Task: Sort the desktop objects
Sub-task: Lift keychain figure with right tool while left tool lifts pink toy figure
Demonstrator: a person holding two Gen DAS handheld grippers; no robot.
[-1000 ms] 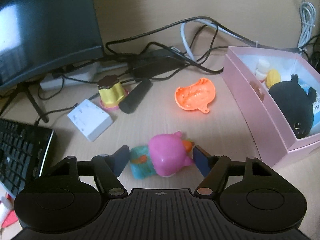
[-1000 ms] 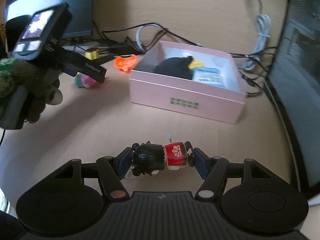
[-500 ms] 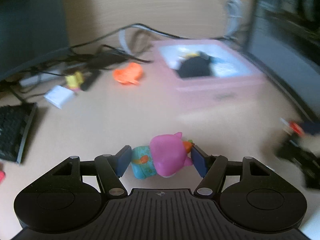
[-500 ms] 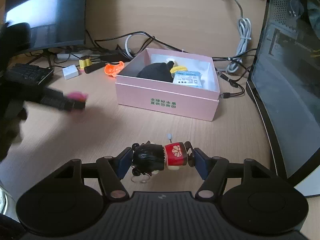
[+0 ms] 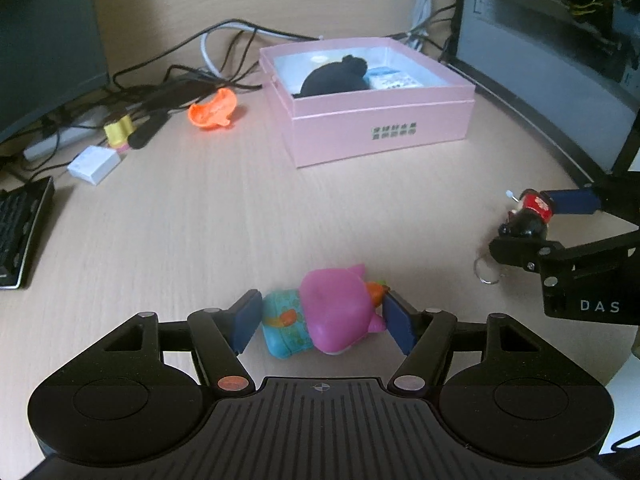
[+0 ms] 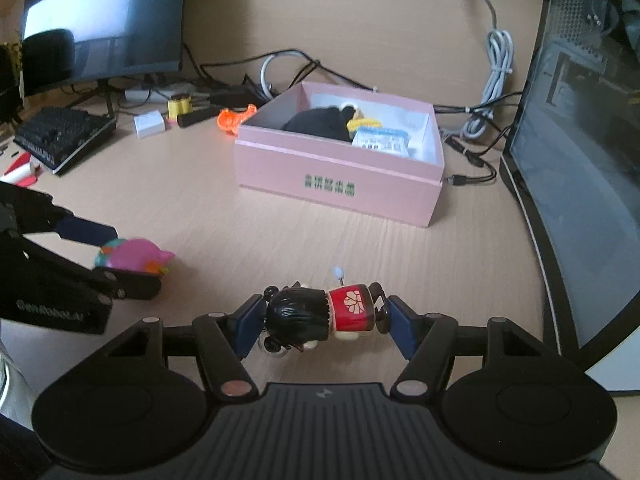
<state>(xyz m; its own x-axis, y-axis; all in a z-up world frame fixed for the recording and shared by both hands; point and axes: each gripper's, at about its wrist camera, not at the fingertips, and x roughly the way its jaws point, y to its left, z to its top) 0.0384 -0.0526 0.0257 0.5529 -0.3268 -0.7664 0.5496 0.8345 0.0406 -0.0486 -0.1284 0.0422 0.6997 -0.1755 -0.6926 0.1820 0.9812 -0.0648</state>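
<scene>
A: Pink-headed toy (image 5: 336, 312), teal body, sits clamped between the pads of the left gripper (image 5: 318, 316), just above the wood desk (image 5: 200, 232).

B: Its jaws eased apart a touch just now, toy still between them. Right gripper (image 6: 320, 320)?

A: Gripping a black-haired, red-bodied figurine (image 6: 320, 314). Pink box (image 5: 380, 120) stands well beyond both, w/ a black plush (image 5: 334, 76) inside.

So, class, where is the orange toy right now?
In the left wrist view the orange toy lies on the desk, left of the pink box, beside the cables.
</scene>
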